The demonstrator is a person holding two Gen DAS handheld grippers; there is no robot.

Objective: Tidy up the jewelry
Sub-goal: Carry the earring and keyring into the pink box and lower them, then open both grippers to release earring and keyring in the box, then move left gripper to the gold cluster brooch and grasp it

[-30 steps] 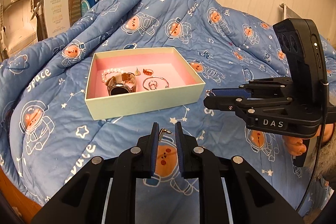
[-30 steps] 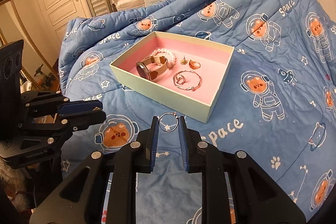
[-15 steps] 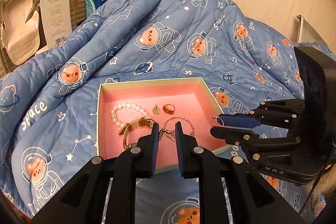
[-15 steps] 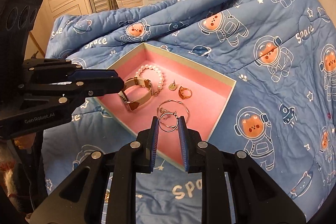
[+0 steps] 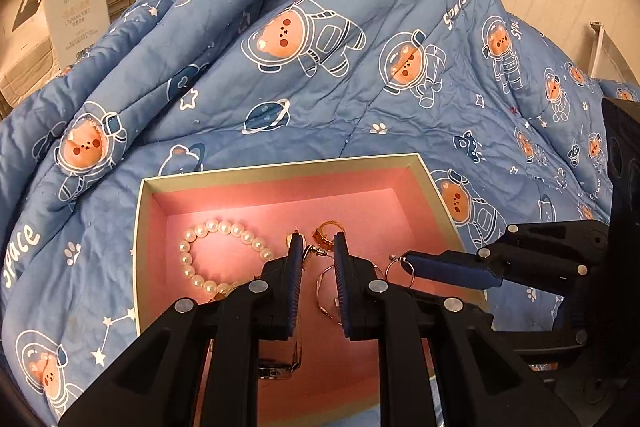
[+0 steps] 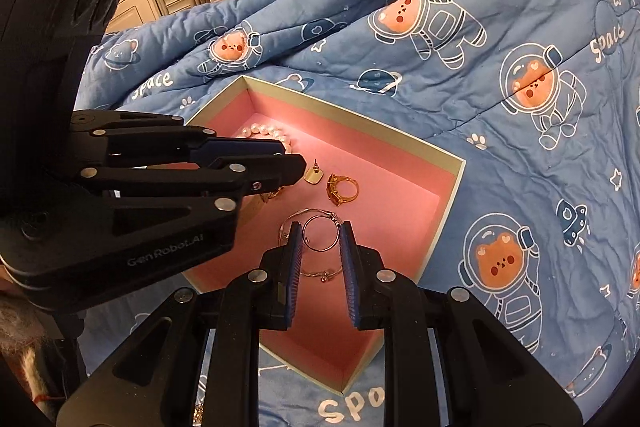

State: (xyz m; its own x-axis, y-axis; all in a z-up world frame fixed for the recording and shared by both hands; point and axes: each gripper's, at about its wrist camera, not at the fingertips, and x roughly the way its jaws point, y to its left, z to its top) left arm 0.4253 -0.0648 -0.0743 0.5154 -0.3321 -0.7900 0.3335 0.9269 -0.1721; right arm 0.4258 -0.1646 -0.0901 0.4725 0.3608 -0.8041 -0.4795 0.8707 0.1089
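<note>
My two tongs crowd the near half of the box (image 6: 448, 203), bracelet (image 5: 216, 255), ring (image 6: 342, 189) and bangle (image 6: 316, 273) beneath them, while its far right pink floor lies open.

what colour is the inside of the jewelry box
Pink inside the box, clearest in the right wrist view.

Warm indoor light, moderately bright. Strong fisheye bend in both views; dark vignette at corners. Pale glare patch on pink lining of open cream cardboard box (image 5: 424, 175), near string of white pearl beads (image 5: 224, 251). Blue quilted blanket with astronaut-bear print (image 6: 520, 75) evenly lit, soft shadows in folds. Black two-finger gripper bodies underexposed, little surface detail. Centre sharp; edges slightly soft.
</note>
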